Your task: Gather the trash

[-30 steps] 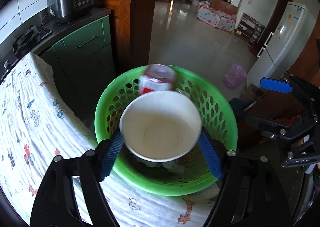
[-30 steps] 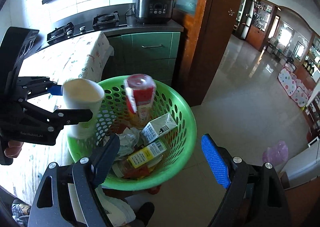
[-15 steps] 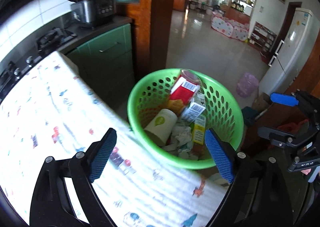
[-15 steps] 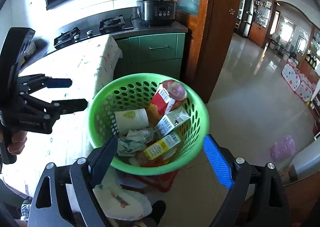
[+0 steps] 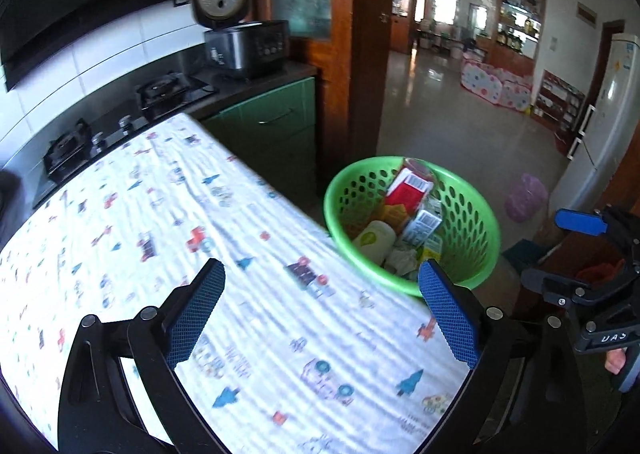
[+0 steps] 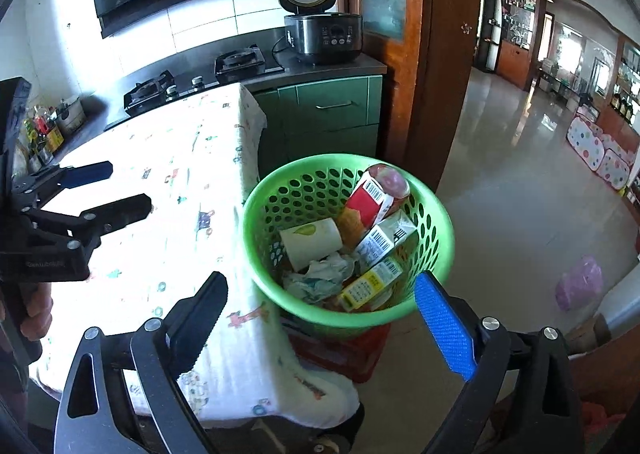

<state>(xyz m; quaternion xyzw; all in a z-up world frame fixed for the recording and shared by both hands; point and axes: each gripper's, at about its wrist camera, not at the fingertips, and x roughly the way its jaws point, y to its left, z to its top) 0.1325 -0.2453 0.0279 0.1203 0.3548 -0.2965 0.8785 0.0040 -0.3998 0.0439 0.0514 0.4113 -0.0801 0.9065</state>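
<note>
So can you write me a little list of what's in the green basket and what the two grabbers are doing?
basket: green, holed, beside the table
inside: paper cup on its side, red carton, white carton, yellow box, crumpled paper
left gripper: jaws opening, nothing between them, over the table
right gripper: jaws opening, nothing between them
</note>
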